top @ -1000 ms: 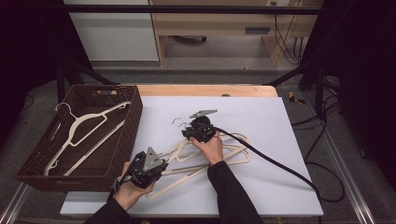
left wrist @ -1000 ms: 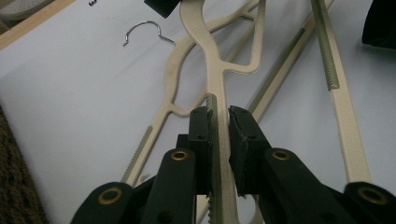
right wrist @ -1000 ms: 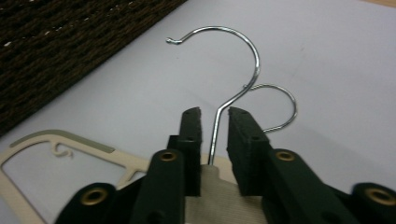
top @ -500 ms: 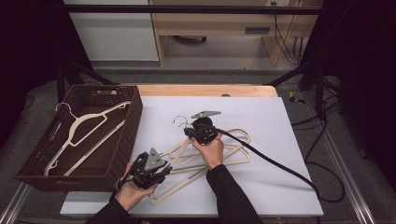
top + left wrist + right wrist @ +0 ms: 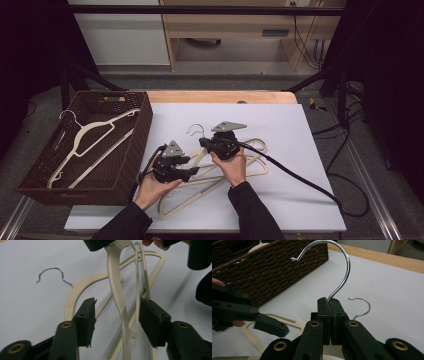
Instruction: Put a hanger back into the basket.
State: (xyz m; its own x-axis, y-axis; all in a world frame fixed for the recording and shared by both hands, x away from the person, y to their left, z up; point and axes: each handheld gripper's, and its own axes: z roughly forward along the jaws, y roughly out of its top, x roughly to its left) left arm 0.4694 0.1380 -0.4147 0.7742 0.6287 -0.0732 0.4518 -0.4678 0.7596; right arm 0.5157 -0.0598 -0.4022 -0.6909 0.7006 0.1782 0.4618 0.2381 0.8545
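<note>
Several cream plastic hangers (image 5: 252, 166) with metal hooks lie piled on the white mat. My right gripper (image 5: 204, 143) (image 5: 329, 312) is shut on the neck of one hanger, and that hanger's steel hook (image 5: 343, 267) curves up past the jaws. The held hanger's cream arm (image 5: 115, 290) runs down between the jaws of my left gripper (image 5: 192, 172) (image 5: 117, 315). The left gripper is open, with its pads either side of the arm and apart from it. A second hook (image 5: 363, 305) (image 5: 51, 273) lies flat on the mat.
A dark woven basket (image 5: 143, 131) sits at the mat's left edge with cream hangers (image 5: 87, 134) inside it. The right gripper's black cable (image 5: 300, 178) trails right across the white mat (image 5: 300, 130). A wooden table edge (image 5: 215, 96) runs behind the mat.
My left gripper has moved up and to the right, closing in on the right gripper so that its open jaws now straddle the held hanger's arm. The right gripper has hardly moved.
</note>
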